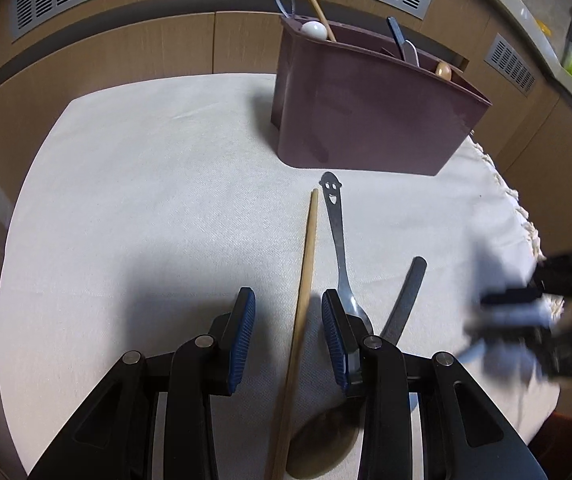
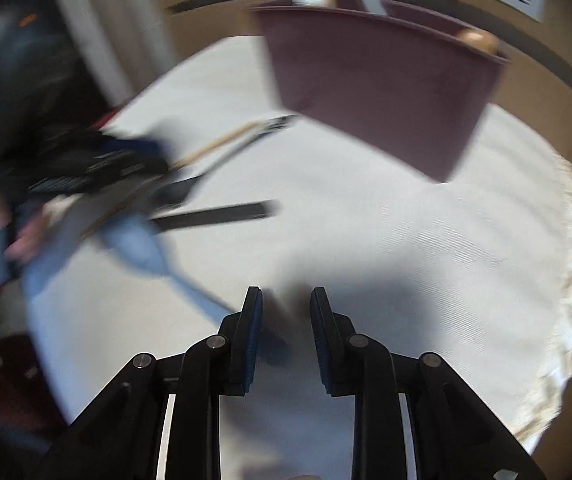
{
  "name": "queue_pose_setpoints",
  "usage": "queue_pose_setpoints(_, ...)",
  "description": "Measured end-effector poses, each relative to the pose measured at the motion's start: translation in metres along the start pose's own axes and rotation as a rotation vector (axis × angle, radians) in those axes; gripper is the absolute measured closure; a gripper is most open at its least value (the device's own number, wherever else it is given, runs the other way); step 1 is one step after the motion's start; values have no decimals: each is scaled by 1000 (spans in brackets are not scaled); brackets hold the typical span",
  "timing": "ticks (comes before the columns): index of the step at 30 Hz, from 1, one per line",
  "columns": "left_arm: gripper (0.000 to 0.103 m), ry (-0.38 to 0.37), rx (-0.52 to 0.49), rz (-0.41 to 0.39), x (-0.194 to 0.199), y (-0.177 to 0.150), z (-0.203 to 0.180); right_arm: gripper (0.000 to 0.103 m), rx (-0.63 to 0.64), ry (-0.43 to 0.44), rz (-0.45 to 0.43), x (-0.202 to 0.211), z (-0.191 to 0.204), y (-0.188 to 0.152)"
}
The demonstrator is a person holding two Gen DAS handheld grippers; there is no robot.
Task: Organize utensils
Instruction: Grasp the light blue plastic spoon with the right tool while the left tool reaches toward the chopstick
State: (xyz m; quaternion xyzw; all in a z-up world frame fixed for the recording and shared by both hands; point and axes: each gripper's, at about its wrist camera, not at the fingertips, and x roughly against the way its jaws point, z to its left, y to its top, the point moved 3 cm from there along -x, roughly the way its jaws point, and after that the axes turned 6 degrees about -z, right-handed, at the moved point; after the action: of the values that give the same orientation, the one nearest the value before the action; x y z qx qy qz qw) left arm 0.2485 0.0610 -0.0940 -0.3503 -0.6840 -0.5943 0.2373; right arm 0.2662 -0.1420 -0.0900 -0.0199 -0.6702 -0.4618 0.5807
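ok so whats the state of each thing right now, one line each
left gripper: jaws open, straddling the wooden spoon, not closed on it
right gripper: jaws open, holding nothing, view blurred
wooden spoon: flat on the cloth
metal spoon: flat on the cloth, beside the wooden spoon
black utensil: flat on the cloth
utensil holder: upright, several utensils standing inside

The tablecloth [image 1: 146,200] was a matt, finely woven off-white cloth with a frayed fringe, and the caddy [image 1: 365,112] looked like smooth, matt maroon plastic. A pale wooden spoon [image 1: 305,280] lay beside a polished metal spoon [image 1: 339,240]. The gripper pads [image 1: 246,328] seemed to be ribbed blue rubber, though blur made that uncertain.
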Motion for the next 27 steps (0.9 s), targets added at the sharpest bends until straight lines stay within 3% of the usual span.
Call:
queue_pose_setpoints(7, 67, 10, 70, -24, 13, 1, 21, 79, 367, 4, -15, -2, 69, -9)
queue_pose_setpoints(10, 67, 16, 85, -27, 18, -2, 28, 79, 435, -41, -30, -11, 80, -7)
queue_pose_setpoints(16, 67, 20, 116, -29, 23, -7, 38, 77, 426, -2, -26, -34, 83, 15)
queue_pose_setpoints(18, 67, 23, 120, -30, 25, -8, 40, 68, 395, 11, -27, -36, 82, 21)
queue_pose_setpoints(20, 67, 27, 118, -33, 27, -8, 41, 51, 320, 20, -23, -45, 72, 31)
queue_pose_setpoints(23, 67, 31, 113, -38, 30, -8, 41, 39, 249, 75, -22, -48, 66, 39)
queue_pose_setpoints(25, 67, 34, 110, -41, 31, -8, 41, 39, 271, 66, -18, -52, 68, 40)
queue_pose_setpoints(27, 67, 35, 109, -40, 31, -7, 40, 47, 319, 26, -29, -48, 76, 36)
